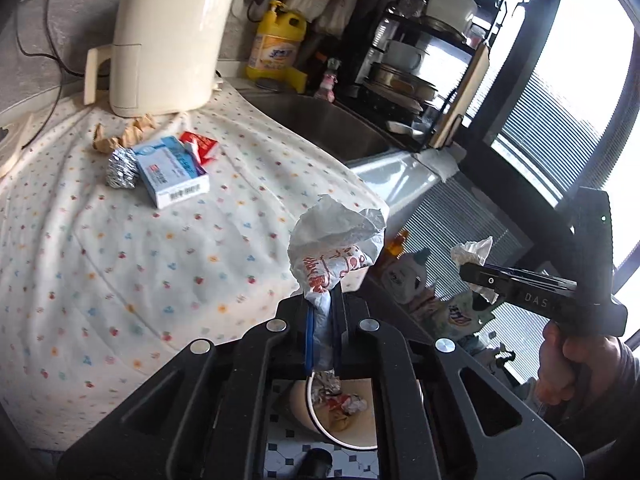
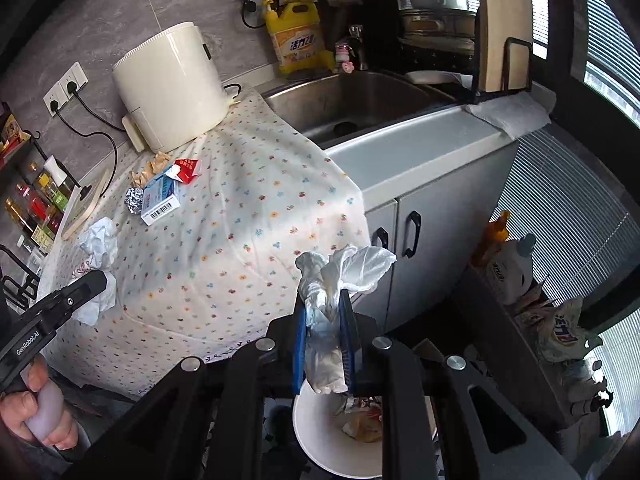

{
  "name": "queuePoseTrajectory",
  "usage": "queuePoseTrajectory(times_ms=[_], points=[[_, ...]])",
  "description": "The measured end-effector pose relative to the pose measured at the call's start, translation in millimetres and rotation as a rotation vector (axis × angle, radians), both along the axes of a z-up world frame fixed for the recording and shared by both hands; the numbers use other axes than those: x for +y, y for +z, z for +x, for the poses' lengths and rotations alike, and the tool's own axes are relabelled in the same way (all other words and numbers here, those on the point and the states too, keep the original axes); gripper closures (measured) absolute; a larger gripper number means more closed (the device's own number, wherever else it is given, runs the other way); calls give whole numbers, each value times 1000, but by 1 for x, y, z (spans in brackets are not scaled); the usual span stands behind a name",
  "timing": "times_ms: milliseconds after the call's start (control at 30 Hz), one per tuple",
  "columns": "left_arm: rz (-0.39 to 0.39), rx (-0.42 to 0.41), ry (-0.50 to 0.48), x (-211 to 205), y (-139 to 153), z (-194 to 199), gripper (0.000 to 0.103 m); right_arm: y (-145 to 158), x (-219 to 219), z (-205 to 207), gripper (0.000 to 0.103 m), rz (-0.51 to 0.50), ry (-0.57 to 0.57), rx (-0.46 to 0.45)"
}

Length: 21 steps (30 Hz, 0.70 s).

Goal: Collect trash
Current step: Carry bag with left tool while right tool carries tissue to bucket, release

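My left gripper [image 1: 322, 300] is shut on a crumpled white wrapper with red print [image 1: 336, 244], held off the counter's edge above a white bin [image 1: 344, 432] that holds several scraps. My right gripper [image 2: 325, 300] is shut on a crumpled white tissue [image 2: 340, 272] above the same bin [image 2: 320, 440]; it also shows in the left wrist view [image 1: 476, 270]. On the dotted cloth [image 1: 140, 260] lie a blue-and-white box [image 1: 172, 172], a foil ball [image 1: 122, 168], a red-and-white carton [image 1: 200, 146] and brown crumpled paper [image 1: 128, 132].
A cream appliance [image 1: 168, 40] stands at the back of the cloth. A steel sink [image 2: 352, 100], yellow detergent bottle [image 2: 296, 36] and dish rack [image 1: 424, 64] are to the right. Spice bottles [image 2: 36, 204] line the left wall. Bags and bottles [image 2: 552, 312] sit by the window.
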<state>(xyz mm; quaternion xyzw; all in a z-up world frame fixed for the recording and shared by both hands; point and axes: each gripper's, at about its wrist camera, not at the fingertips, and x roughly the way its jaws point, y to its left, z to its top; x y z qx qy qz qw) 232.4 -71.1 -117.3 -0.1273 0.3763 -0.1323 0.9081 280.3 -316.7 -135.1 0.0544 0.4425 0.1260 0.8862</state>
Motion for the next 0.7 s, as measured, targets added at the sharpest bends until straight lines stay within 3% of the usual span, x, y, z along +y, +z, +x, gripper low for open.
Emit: queuePoseTrajectory(times_ms=[500,567,633,700], points=[[-22,233,-238,-128,-96,0,92,-41,-72,-53,87,-44,-49,103],[-30,252,-258,-138,-102,1,85,-44,-78,-57,87,-48,-51,108],[-33,261,-262,-144,-105,1,56,-46,-82,-61,87,-50,-52,112],[-36,258,-265,-146,-106,0,45,-48,-85,-63,87,-52,-53,115]])
